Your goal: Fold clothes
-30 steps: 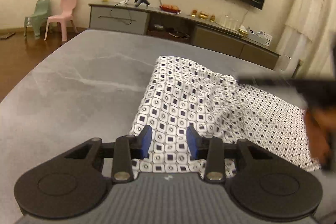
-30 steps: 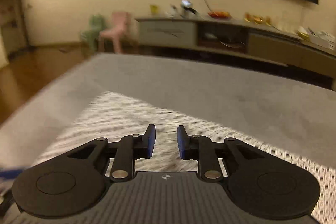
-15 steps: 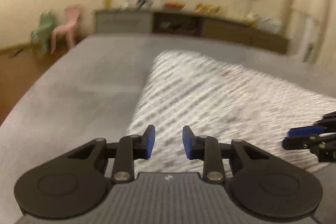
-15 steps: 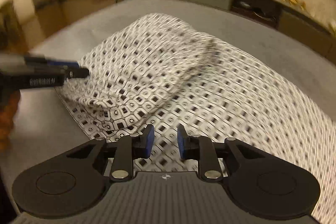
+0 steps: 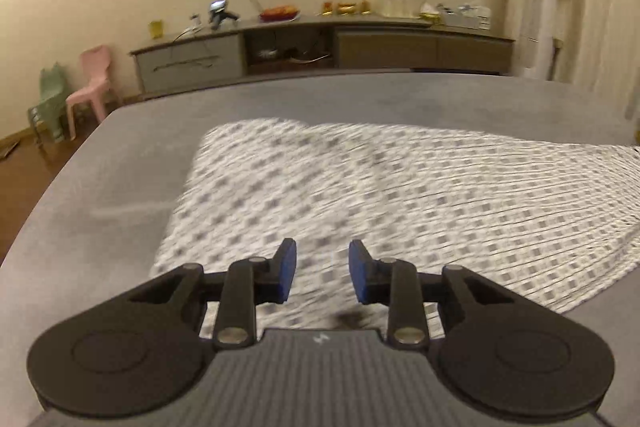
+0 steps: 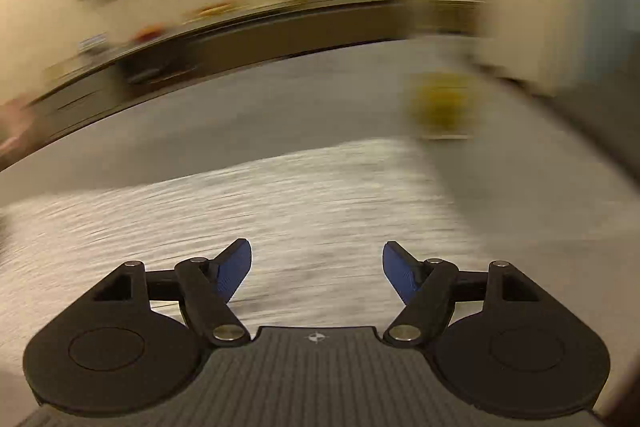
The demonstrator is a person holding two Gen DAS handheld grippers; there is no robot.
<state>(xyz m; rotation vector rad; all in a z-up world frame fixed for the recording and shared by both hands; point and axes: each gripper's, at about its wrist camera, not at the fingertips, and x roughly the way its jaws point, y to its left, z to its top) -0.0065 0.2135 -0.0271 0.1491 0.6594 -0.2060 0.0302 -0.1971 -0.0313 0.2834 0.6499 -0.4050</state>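
The grey counter (image 5: 120, 155) fills mid-frame. The patterned garment (image 5: 400, 195) lies flat across its centre. The right hand-held gripper (image 6: 317, 271), just opened, stands wide and empty. The left hand-held gripper (image 5: 322, 277) is narrowly parted, gripping nothing.

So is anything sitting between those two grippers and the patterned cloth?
Nothing visible. The cloth lies spread on the grey table, directly under the left hand-held gripper and the right hand-held gripper. Both are open and hold nothing; the right view is blurred.
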